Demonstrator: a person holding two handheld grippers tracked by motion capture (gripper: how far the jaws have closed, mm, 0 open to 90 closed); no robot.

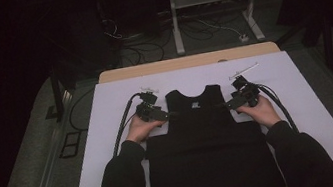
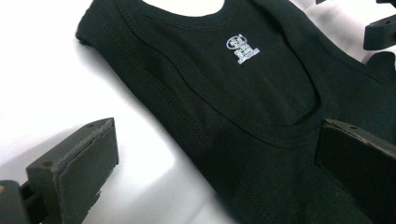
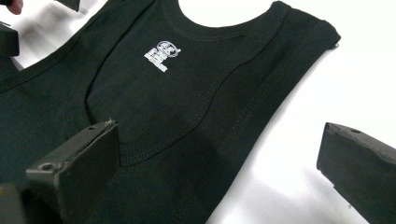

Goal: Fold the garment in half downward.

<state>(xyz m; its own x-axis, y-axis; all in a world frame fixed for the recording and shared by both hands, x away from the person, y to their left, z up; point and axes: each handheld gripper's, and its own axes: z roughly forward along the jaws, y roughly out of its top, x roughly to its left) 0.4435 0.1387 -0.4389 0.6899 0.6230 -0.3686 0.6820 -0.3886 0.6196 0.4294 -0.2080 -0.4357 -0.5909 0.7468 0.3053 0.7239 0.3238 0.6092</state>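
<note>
Left gripper (image 1: 162, 116) and right gripper (image 1: 228, 106): jaws wide, holding nothing, each straddling an armhole edge of the black vest (image 1: 208, 147). The vest lies flat on the white sheet (image 1: 106, 108), neck away from the person, hem at the near edge. Risk: closing with one jaw short of the edge catches a single layer or nothing, and uneven grips would skew the vest. Both hands rest low, angled inward.

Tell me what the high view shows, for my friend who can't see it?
A black tank top lies flat on a white table. A person's left gripper and right gripper sit open at its armholes.
</note>
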